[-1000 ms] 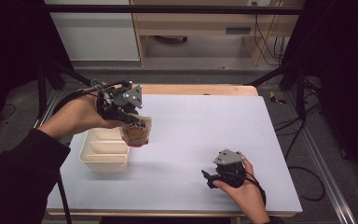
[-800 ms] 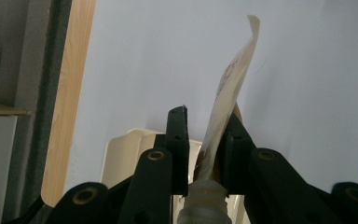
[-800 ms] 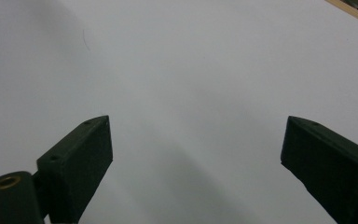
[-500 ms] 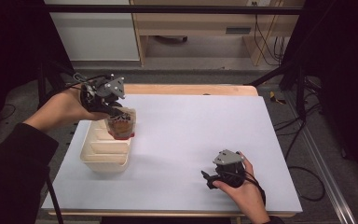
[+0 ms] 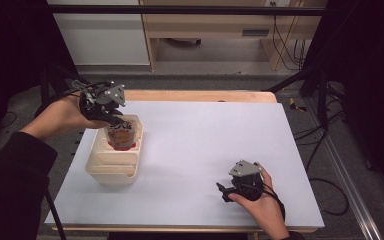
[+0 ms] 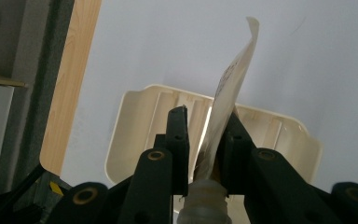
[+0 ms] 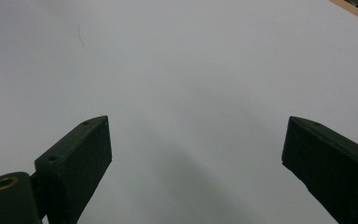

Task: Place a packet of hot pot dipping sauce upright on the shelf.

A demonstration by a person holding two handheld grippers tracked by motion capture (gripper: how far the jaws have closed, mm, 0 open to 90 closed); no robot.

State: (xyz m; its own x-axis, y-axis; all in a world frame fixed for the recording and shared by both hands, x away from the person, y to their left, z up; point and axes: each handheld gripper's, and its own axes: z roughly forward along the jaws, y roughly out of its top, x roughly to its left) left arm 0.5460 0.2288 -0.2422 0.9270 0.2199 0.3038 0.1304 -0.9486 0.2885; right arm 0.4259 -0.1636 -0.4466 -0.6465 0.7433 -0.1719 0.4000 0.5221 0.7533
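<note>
My left claw (image 5: 114, 119) is clenched on a spouted pouch (image 5: 121, 136), holding it over the far end of the cream tray (image 5: 111, 172) on the worktop (image 5: 205, 145). My right claw (image 5: 226, 192) rests released. The thin pouch could slip or tip outside the tray if I let go early

The table top (image 5: 205, 150) is covered in a matt, smooth pale sheet, with a bare wood edge (image 6: 70, 88) showing (grain visible). The cream tray (image 5: 112, 162) looks like smooth moulded plastic with a faint sheen. The pouch (image 6: 230, 88) is thin flexible printed film, its spout (image 6: 205, 203) translucent plastic. Both grippers' jaws are matt black plastic.
</note>
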